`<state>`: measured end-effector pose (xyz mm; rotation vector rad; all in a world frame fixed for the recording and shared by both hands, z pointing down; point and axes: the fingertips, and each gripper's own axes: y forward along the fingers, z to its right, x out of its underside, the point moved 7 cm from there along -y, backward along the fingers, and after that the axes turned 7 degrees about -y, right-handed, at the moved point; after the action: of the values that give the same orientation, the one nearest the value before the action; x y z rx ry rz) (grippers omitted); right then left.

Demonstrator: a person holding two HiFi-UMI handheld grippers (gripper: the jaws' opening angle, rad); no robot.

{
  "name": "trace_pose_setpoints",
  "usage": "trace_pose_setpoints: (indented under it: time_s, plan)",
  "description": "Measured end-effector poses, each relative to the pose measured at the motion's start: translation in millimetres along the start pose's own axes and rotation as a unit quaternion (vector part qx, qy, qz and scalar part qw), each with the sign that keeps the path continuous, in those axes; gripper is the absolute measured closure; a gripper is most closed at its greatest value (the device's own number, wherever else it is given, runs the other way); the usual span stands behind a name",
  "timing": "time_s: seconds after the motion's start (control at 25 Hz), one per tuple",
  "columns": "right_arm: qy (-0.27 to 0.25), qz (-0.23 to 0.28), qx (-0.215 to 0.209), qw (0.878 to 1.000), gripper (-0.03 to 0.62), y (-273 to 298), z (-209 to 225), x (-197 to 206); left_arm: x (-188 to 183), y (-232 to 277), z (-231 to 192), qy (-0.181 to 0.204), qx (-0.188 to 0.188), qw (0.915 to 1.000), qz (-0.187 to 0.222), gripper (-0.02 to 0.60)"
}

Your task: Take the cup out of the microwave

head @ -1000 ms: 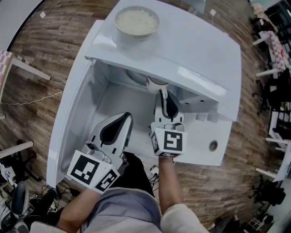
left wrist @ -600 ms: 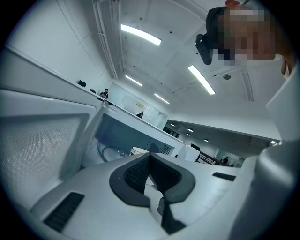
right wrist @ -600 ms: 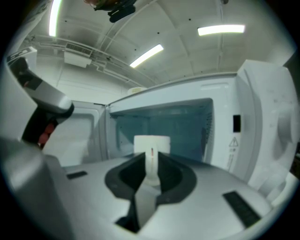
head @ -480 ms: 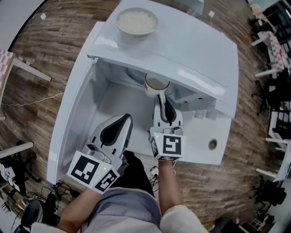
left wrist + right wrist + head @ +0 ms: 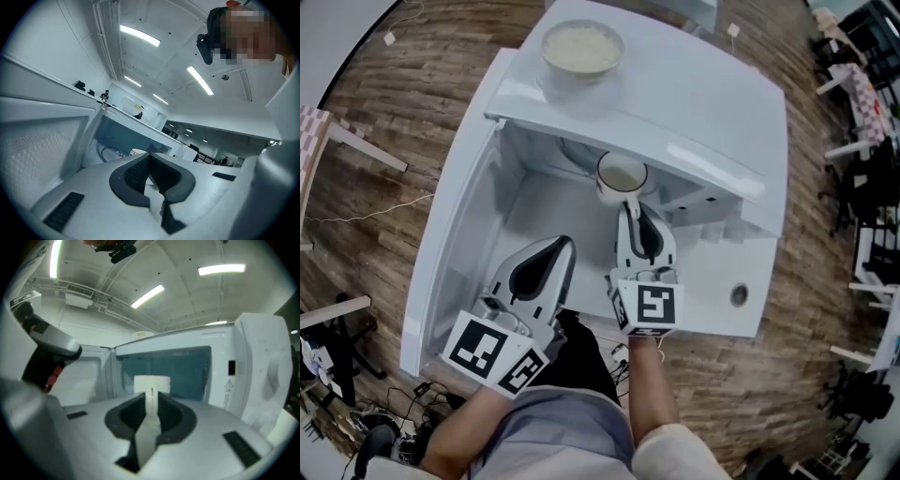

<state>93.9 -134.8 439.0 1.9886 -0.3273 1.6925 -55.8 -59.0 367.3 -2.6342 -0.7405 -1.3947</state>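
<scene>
A white cup (image 5: 622,175) stands out at the mouth of the white microwave (image 5: 694,94), its rim showing just below the top's front edge. My right gripper (image 5: 630,204) is shut on the cup's handle; in the right gripper view the handle (image 5: 151,404) runs between the pads with the cup (image 5: 151,383) right ahead. My left gripper (image 5: 562,246) hangs low and left of the cup, in front of the opening, shut with nothing in it. In the left gripper view it (image 5: 150,161) points into the cavity, and the cup (image 5: 138,151) shows small beyond its tips.
A bowl of rice (image 5: 581,47) sits on top of the microwave. The door (image 5: 455,216) stands swung open on the left. The control panel with a knob (image 5: 739,298) is on the right. A glass turntable (image 5: 110,152) lies inside the cavity.
The cup has come further out from under the microwave's top edge, drawn back by my right gripper. My left gripper has stayed put.
</scene>
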Motion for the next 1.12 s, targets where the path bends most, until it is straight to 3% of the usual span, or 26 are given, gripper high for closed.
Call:
trace_pose_setpoints:
  time_s: [1.12]
  plan:
    - [-0.003, 0.009, -0.019, 1.0, 0.525, -28.5, -13.0, -13.6, 3.5, -6.0, 1.9, 0.002, -0.004, 1.0, 0.001, 0.568]
